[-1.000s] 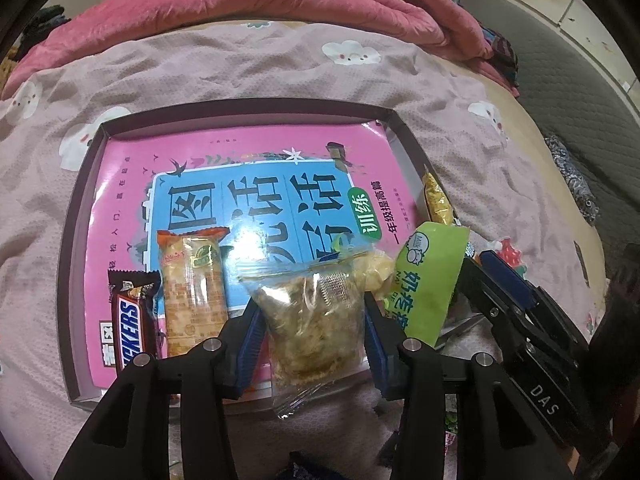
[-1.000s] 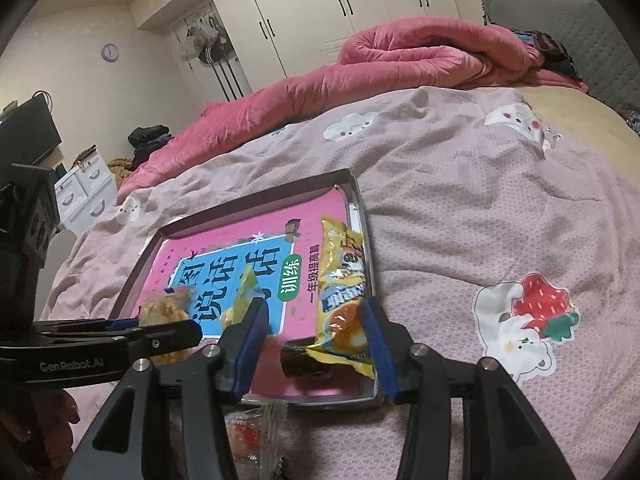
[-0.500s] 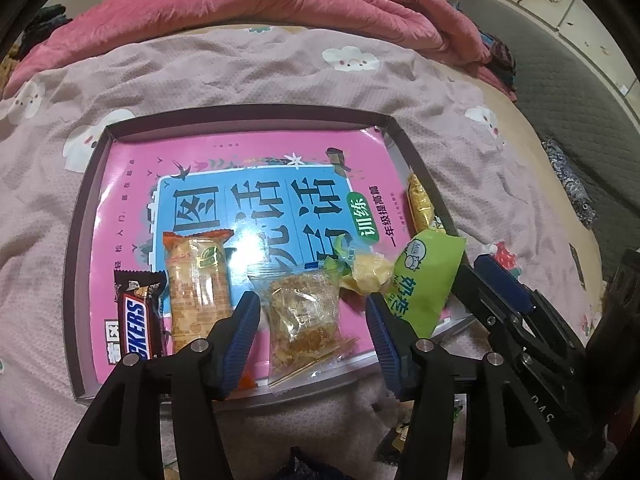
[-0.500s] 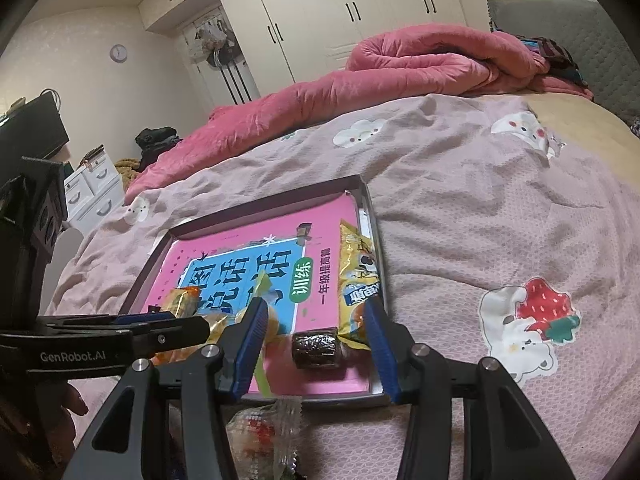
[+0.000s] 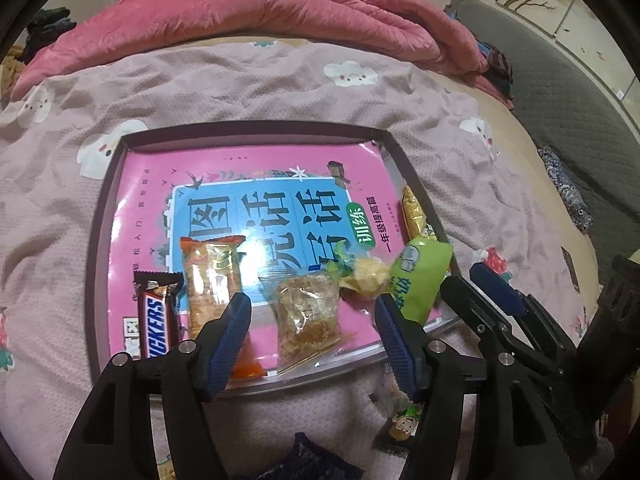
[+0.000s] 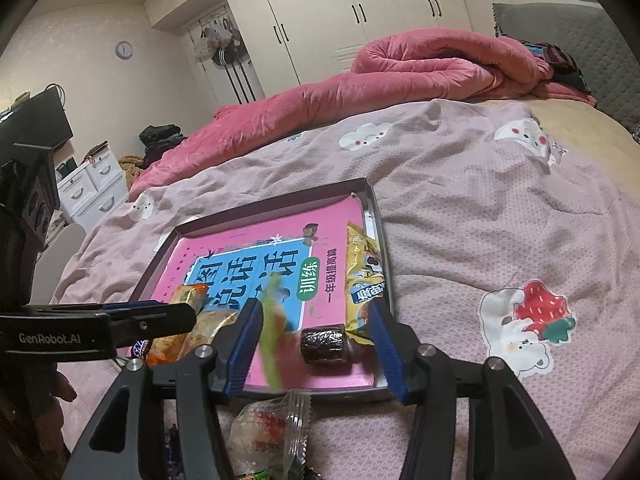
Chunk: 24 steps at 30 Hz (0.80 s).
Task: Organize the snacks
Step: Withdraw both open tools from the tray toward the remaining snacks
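Observation:
A dark tray [image 5: 256, 130] on the bed holds a pink book [image 5: 160, 184] with snacks in a row along its near edge: a Snickers bar [image 5: 156, 320], an orange cracker pack [image 5: 212, 276], a clear bag of brown snack [image 5: 308, 312], a yellow candy [image 5: 366, 276], a green pack [image 5: 420, 276] and a yellow pack [image 5: 412, 210]. My left gripper [image 5: 312, 340] is opening, and the clear bag lies between its pads untouched. My right gripper [image 6: 314, 344] is opening too, around a dark wrapped roll [image 6: 323, 342] without touching it; the green pack [image 6: 272, 332] looks blurred beside its left finger.
Loose wrapped snacks lie on the pink bedspread in front of the tray: a clear pack [image 6: 272, 428], a green and yellow wrapper [image 5: 404, 420], a dark blue one [image 5: 316, 460]. A rolled pink quilt [image 6: 400, 76] lies at the far side. White drawers [image 6: 92, 192] stand to the left.
The left jaws have spread off the clear bag, which now lies flat on the tray. The right jaws have widened and drawn back from the yellow pack, with the dark roll now between them.

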### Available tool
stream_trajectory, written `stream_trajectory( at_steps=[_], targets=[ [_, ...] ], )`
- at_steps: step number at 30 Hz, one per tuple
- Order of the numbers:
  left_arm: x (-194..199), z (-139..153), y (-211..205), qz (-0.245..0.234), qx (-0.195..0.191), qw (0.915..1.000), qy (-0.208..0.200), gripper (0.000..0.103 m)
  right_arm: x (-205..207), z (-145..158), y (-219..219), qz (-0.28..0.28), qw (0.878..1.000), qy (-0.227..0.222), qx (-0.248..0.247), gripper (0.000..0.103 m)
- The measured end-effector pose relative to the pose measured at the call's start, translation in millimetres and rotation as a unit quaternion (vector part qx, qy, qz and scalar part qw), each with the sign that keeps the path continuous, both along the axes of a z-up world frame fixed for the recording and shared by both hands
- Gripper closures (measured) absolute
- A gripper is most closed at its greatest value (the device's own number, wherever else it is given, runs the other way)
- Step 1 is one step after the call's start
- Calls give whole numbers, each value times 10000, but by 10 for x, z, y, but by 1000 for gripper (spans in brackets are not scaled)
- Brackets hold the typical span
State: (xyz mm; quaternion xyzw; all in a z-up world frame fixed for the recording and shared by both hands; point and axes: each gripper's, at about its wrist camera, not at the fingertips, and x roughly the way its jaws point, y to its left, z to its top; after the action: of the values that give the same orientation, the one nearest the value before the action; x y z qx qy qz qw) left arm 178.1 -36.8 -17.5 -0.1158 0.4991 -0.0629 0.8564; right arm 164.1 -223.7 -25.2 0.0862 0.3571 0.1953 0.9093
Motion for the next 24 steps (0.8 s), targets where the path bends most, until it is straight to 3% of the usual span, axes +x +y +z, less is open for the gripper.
stream_trajectory(
  at_steps=[11,24],
  targets=[
    [-165,144,200,161,38,9998,-144,28,-146,104,61,165,9998,-102,-110,44],
    [-353,298,442,373,103,9987,-323,28,-288,195,113,244,9994,-138,-208,42]
  ],
)
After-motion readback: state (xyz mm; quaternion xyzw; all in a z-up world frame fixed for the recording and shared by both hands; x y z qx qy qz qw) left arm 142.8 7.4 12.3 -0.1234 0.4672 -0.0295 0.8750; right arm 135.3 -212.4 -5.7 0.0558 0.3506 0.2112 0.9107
